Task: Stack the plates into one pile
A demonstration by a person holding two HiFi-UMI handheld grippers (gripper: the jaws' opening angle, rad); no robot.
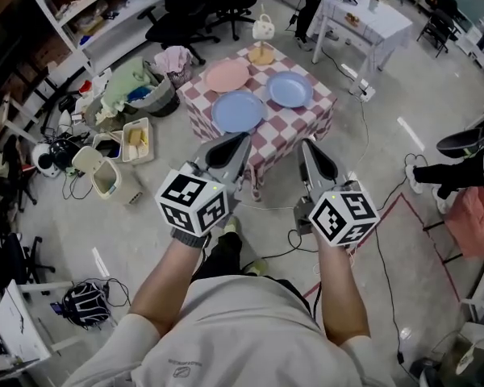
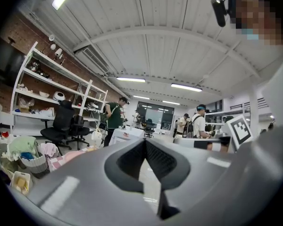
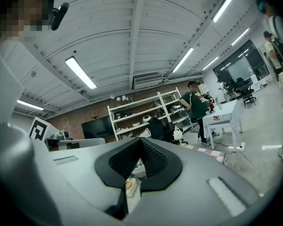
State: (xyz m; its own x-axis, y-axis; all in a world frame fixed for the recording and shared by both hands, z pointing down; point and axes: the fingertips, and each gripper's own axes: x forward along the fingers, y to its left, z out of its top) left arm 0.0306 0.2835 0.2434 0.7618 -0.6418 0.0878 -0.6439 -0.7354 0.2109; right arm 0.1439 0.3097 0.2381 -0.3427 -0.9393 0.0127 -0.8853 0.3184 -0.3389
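I stand back from the checked table (image 1: 274, 147), a gripper in each hand, both held up short of the table's near edge. The fingers of my left gripper (image 1: 240, 139) are pressed together with nothing between them. Those of my right gripper (image 1: 308, 145) are together too, and empty.

The largest risk, as I judge it, is the cloth (image 1: 268, 119) on the table. It hangs loose over the edges, and the plates lie flat on it with low rims. A finger digging under a rim could snag the cloth and drag everything on the table. Next, the first blue plate (image 1: 237, 111) lies by the table's near left edge, so a push instead of a lift could slide it off onto the floor. Last, a plate pinched by its rim alone may tilt and knock another on the way over.

Counted:
- One table.
- Three plates, none stacked yet and each apart from the others, two blue and one pink. The second blue plate (image 1: 289, 89) is toward the table's right side, and the pink plate (image 1: 227, 76) is toward its far left.
- Two grippers.
- One wooden round (image 1: 261, 55) at the table's far edge.
- One small white pot (image 1: 263, 29) on the wooden round, perhaps a teapot.
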